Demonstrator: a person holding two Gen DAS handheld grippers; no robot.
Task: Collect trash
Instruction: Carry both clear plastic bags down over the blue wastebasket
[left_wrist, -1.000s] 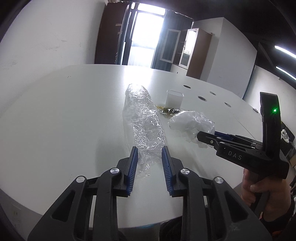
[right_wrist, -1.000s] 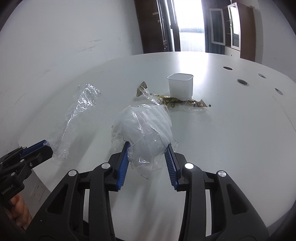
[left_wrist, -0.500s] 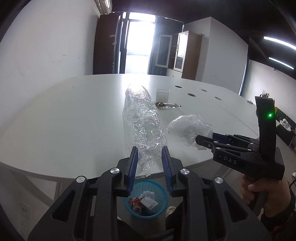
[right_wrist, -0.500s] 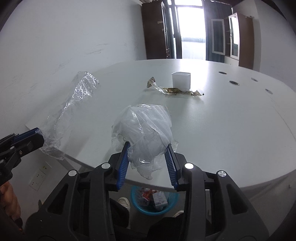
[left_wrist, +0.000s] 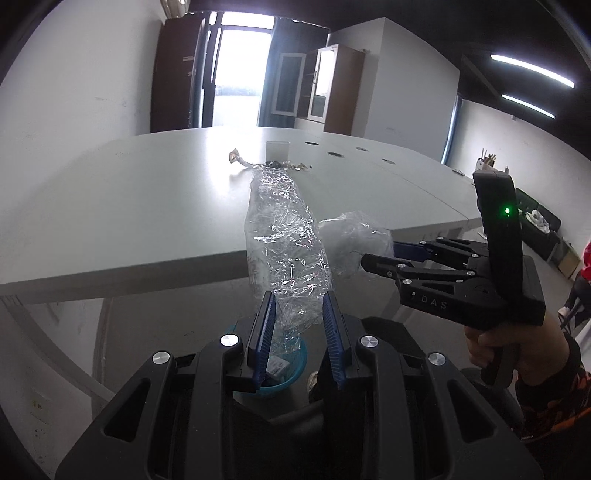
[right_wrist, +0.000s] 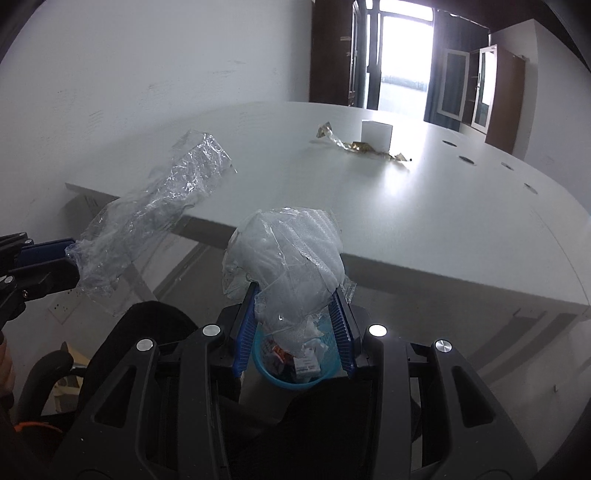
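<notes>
I have the left hand-held gripper (left_wrist: 298, 325) clamped on the lower end of a long crinkled clear plastic wrapper (left_wrist: 284, 243), its blue pads (left_wrist: 263, 332) pressing the film from both sides. The wrapper stands up and away from the jaws, off the bench (left_wrist: 129, 206) and in the air in front of the bench's near edge. From the right wrist camera the same wrapper (right_wrist: 155, 218) juts out of the left tool at the left border, slanting up toward the bench edge.

My right hand-held gripper (right_wrist: 293, 325) is closed on a crumpled ball of whitish plastic film (right_wrist: 284, 254), which bulges above the pads and trails a few shreds below them. In the left view that ball (left_wrist: 354, 240) sits at the tip of the right tool, just beside the wrapper, with the person's hand (left_wrist: 513, 343) wrapped around the handle.

Below the bench edge, on the floor, sits a blue basket (right_wrist: 295, 373) (already holding some small packets and scraps); it shows straight beneath the ball between the right jaws. In the left view only its rim (left_wrist: 295, 365) peeks out behind the pads.

Far back on the bench, a white cup (right_wrist: 376, 133) stands with a gold-brown wrapper (right_wrist: 358, 146) lying just in front of it.
</notes>
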